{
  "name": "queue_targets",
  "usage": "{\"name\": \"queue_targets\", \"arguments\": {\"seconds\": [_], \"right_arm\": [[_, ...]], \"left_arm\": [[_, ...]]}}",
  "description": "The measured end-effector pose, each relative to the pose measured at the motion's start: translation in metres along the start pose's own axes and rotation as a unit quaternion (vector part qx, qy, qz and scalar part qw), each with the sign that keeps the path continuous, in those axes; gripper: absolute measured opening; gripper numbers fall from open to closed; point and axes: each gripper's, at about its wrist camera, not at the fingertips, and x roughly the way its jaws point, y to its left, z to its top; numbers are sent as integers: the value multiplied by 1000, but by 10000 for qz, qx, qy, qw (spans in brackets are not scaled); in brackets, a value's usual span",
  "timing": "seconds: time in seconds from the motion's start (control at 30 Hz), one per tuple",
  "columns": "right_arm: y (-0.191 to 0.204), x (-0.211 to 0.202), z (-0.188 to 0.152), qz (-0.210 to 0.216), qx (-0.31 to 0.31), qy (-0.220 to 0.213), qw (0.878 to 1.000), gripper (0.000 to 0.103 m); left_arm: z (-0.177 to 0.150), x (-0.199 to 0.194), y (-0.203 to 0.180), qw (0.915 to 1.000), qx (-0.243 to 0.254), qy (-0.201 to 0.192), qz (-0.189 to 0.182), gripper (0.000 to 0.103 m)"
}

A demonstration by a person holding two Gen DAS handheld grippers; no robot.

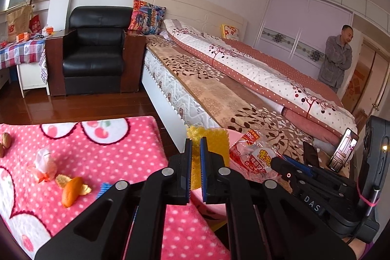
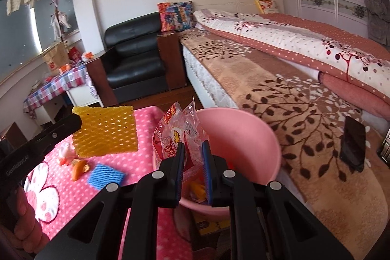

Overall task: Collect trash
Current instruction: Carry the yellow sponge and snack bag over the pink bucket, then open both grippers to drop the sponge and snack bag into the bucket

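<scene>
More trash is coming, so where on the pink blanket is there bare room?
The pink blanket is bare at its near edge, below the blue foam net, and beside the pink bucket. It is crowded around the orange peel, candy wrapper and walnuts.

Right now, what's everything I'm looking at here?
foam net: 1, yellow, in left jaws
snack wrapper: 1, clear and red, in right jaws over basin
basin: 1, pink, beside bed
foam net piece: 1, blue, on blanket
orange peel: 1, orange, on blanket
blanket: 1, pink dotted
armchair: 1, black, by wall
bed: 1, patterned covers
bystander: 1, grey, by wardrobe
left gripper: shut on net
right gripper: shut on wrapper
</scene>
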Motion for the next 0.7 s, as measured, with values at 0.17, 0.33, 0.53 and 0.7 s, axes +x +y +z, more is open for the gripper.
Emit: {"name": "queue_targets", "arguments": {"seconds": [0.17, 0.33, 0.53, 0.7], "right_arm": [[-14, 20, 5, -252, 18, 77, 9997, 14], [-20, 42, 2, -390, -72, 226, 9990, 14], [-26, 57, -2, -315, -63, 350, 9989, 16], [-28, 58, -3, -207, -154, 326, 9991, 35]], "left_arm": [[0, 28, -14, 9998, 171, 114, 72, 6], [-6, 52, -21, 9987, 326, 264, 280, 6], [-13, 70, -23, 9980, 303, 444, 335, 6], [-16, 81, -25, 9971, 223, 600, 422, 9]]}}
